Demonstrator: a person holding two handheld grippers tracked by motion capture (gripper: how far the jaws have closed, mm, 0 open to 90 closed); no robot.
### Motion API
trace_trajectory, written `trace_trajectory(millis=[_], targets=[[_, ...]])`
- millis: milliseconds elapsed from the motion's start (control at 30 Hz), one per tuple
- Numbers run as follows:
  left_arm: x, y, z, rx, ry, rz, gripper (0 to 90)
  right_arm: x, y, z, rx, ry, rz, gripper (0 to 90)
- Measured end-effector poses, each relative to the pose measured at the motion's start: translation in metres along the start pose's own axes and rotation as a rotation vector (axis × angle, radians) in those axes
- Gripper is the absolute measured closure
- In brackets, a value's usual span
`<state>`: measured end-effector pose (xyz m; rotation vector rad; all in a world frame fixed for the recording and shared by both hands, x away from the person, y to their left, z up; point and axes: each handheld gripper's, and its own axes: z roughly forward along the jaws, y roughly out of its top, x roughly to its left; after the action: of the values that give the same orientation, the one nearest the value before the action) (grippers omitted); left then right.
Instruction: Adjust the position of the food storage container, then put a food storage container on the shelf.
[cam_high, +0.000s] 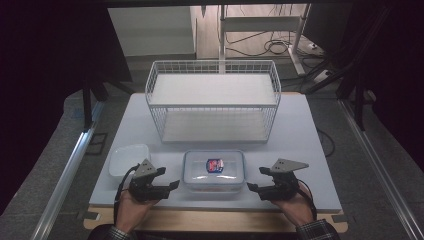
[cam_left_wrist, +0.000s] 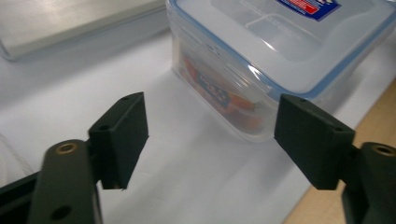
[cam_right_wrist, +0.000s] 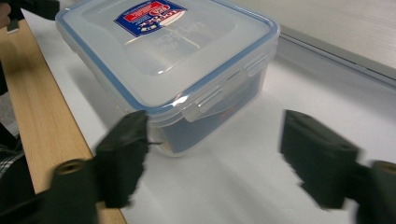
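A clear plastic container (cam_high: 214, 171) with a blue-sealed lid and a red-and-blue label sits at the front middle of the white table; something orange and dark lies inside it. My left gripper (cam_high: 168, 179) is just left of it, jaws open, nothing between them. In the left gripper view the container (cam_left_wrist: 261, 60) lies ahead between the spread fingers (cam_left_wrist: 122, 135). My right gripper (cam_high: 256, 179) stands open just right of the container. In the right gripper view the container (cam_right_wrist: 173, 60) is close ahead, its lid latch facing the open fingers (cam_right_wrist: 122, 156).
A white wire two-tier basket rack (cam_high: 213, 100) stands behind the container. A shallow white tray (cam_high: 129, 157) lies at the front left, beside my left hand. The table's wooden front edge (cam_high: 210, 220) runs below both hands. Dark curtains and metal rails flank the table.
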<state>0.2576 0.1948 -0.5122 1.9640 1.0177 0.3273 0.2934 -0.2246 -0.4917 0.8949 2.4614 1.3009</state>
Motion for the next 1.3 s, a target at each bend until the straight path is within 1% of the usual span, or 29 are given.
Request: trace_trajectory(millis=[33, 67, 100, 133, 167, 267, 333, 367, 400, 467, 500, 567, 600, 700, 733, 800, 867, 933, 967, 1033, 1067, 1100, 1133, 1167, 1200, 1233, 1300], targets=[[0.001, -0.001, -0.001, 0.011, -0.021, -0.014, 23.4, -0.001, -0.001, 0.001, -0.001, 0.003, 0.006, 17.3], [0.001, -0.001, -0.001, 0.011, -0.021, -0.014, 21.1, -0.001, -0.001, 0.001, -0.001, 0.003, 0.006, 17.3], [0.001, -0.001, -0.001, 0.017, -0.028, -0.017, 21.1, -0.001, -0.001, 0.001, 0.0, 0.006, 0.011, 14.8], [0.001, -0.001, -0.001, 0.02, -0.032, -0.012, 17.1, -0.002, -0.003, 0.003, 0.007, 0.007, 0.028, 10.4], [0.0, -0.002, -0.001, 0.032, -0.03, 0.005, 14.8, -0.003, -0.003, 0.004, 0.012, 0.01, 0.033, 9.5], [-0.002, -0.002, 0.0, 0.039, -0.028, 0.017, 12.1, -0.003, -0.005, 0.006, 0.025, 0.005, 0.041, 7.9], [-0.002, -0.003, 0.001, 0.039, -0.032, 0.019, 10.1, -0.003, -0.005, 0.007, 0.024, 0.013, 0.044, 7.2], [-0.002, -0.003, 0.001, 0.034, -0.026, 0.026, 10.1, -0.003, -0.005, 0.007, 0.024, 0.014, 0.047, 7.0], [-0.002, -0.003, 0.002, 0.029, -0.02, 0.031, 8.2, -0.004, -0.005, 0.006, 0.023, 0.017, 0.05, 7.0], [-0.003, -0.003, 0.002, 0.007, -0.015, 0.036, 5.7, -0.004, -0.005, 0.005, 0.016, 0.016, 0.069, 6.4], [-0.002, -0.003, 0.003, -0.008, -0.016, 0.043, 5.5, -0.004, -0.005, 0.005, 0.016, 0.017, 0.073, 6.4], [-0.002, -0.003, 0.003, -0.013, -0.015, 0.048, 5.7, -0.004, -0.004, 0.005, 0.012, 0.016, 0.074, 6.2], [-0.002, -0.003, 0.004, -0.033, -0.022, 0.048, 3.8, -0.005, -0.004, 0.005, 0.012, 0.019, 0.086, 5.8], [-0.002, -0.003, 0.005, -0.035, -0.018, 0.051, 3.4, -0.005, -0.004, 0.005, 0.014, 0.027, 0.104, 5.8], [-0.002, -0.002, 0.007, -0.039, -0.025, 0.051, 3.0, -0.005, -0.003, 0.005, 0.024, 0.024, 0.108, 5.8], [-0.002, -0.001, 0.007, -0.038, -0.031, 0.046, 3.0, -0.004, -0.002, 0.005, 0.025, 0.022, 0.105, 5.8], [-0.002, 0.002, 0.007, -0.028, -0.039, 0.028, 3.0, -0.003, 0.0, 0.005, 0.019, 0.014, 0.092, 5.8], [-0.001, 0.005, 0.007, -0.022, -0.043, 0.016, 3.0, -0.002, 0.002, 0.007, 0.012, -0.003, 0.065, 5.7], [-0.001, 0.007, 0.008, -0.017, -0.045, 0.013, 3.0, -0.001, 0.004, 0.008, 0.016, -0.006, 0.064, 5.2], [-0.001, 0.014, 0.009, -0.001, -0.047, 0.017, 3.0, 0.001, 0.008, 0.01, 0.016, 0.001, 0.067, 2.7], [-0.001, 0.014, 0.009, -0.001, -0.047, 0.017, 2.9, 0.001, 0.008, 0.01, 0.016, 0.001, 0.067, 2.7], [0.0, 0.017, 0.01, 0.01, -0.056, 0.023, 2.6, 0.002, 0.012, 0.011, 0.016, 0.02, 0.086, 2.5], [0.0, 0.019, 0.011, 0.001, -0.067, 0.014, 2.7, 0.003, 0.013, 0.012, 0.02, 0.027, 0.093, 2.5], [0.0, 0.019, 0.011, 0.001, -0.067, 0.014, 3.5, 0.003, 0.013, 0.012, 0.02, 0.027, 0.093, 2.5], [0.0, 0.021, 0.012, 0.006, -0.079, 0.007, 3.5, 0.003, 0.014, 0.013, 0.024, 0.031, 0.095, 2.7], [-0.001, 0.024, 0.014, 0.026, -0.073, 0.013, 4.8, 0.004, 0.018, 0.014, 0.043, 0.028, 0.106, 4.6], [-0.001, 0.026, 0.016, 0.034, -0.069, 0.02, 5.8, 0.003, 0.019, 0.015, 0.047, 0.028, 0.111, 5.8]])
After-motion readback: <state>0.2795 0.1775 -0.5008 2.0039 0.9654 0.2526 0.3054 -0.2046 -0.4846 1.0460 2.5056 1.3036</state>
